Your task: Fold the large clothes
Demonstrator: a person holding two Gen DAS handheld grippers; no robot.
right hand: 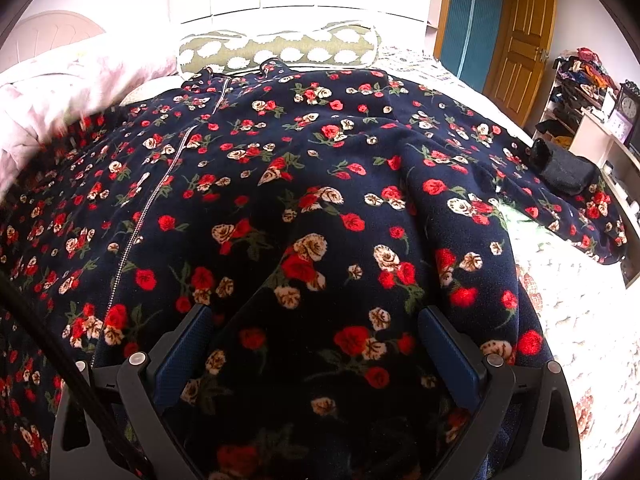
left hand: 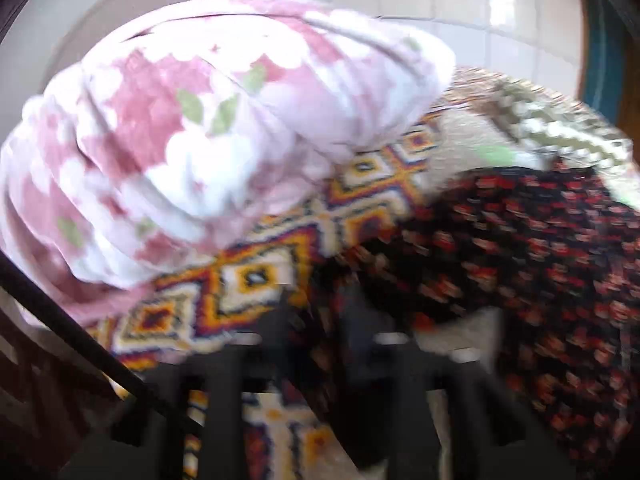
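Note:
A large navy fleece garment with red and cream roses lies spread on the bed, zip running up its left half and one sleeve stretched to the right. My right gripper stands wide over its near hem, a hump of fabric between the blue pads, which do not visibly pinch it. The left wrist view is blurred: my left gripper shows two dark fingers apart, low in the picture, at the garment's edge over a geometric blanket. Nothing is clearly clamped there.
A bunched pink floral quilt fills the bed's left side, also visible as the quilt. A green bolster pillow lies at the head. A black bag sits at the right edge, near cluttered shelves and a wooden door.

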